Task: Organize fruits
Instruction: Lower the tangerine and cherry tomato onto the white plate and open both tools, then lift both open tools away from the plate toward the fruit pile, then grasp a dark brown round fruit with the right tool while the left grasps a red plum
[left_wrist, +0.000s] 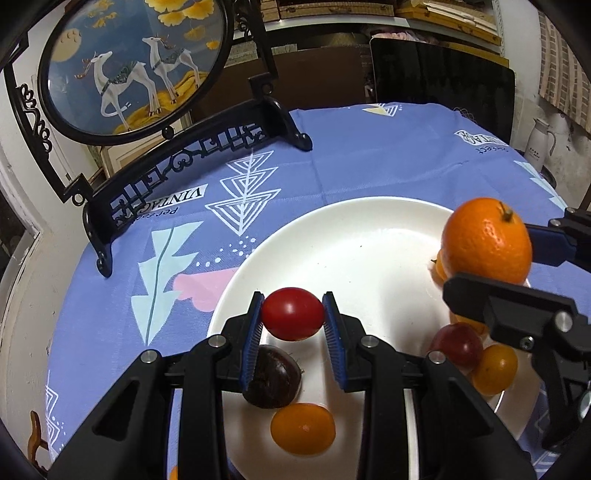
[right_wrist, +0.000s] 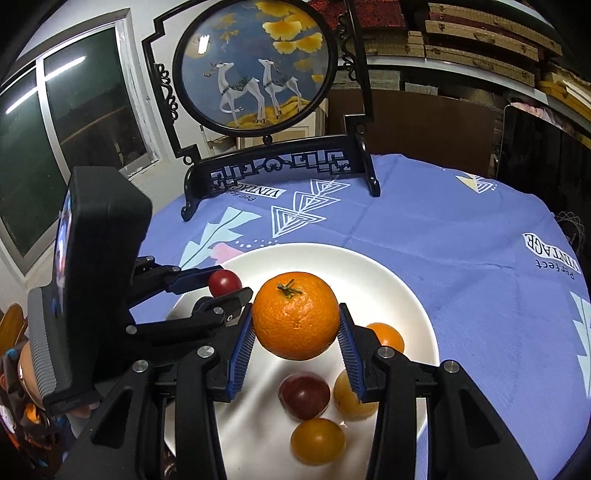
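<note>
My left gripper (left_wrist: 292, 314) is shut on a red cherry tomato (left_wrist: 292, 314) and holds it above the near left part of a white plate (left_wrist: 354, 236). My right gripper (right_wrist: 295, 325) is shut on a large orange (right_wrist: 295, 315) and holds it above the plate (right_wrist: 399, 291). In the left wrist view, the orange (left_wrist: 487, 240) and right gripper show at the right. A dark chestnut (left_wrist: 272, 380) and a small orange fruit (left_wrist: 303, 428) lie on the plate below my left gripper. A dark red fruit (right_wrist: 304, 395) and several small orange fruits (right_wrist: 317, 441) lie below the right gripper.
The plate sits on a round table with a blue patterned cloth (right_wrist: 461, 221). A black ornamental stand with a round deer painting (right_wrist: 258, 70) stands at the table's far side. A white jug (left_wrist: 540, 142) stands beyond the table on the right. A window (right_wrist: 55, 122) is on the left.
</note>
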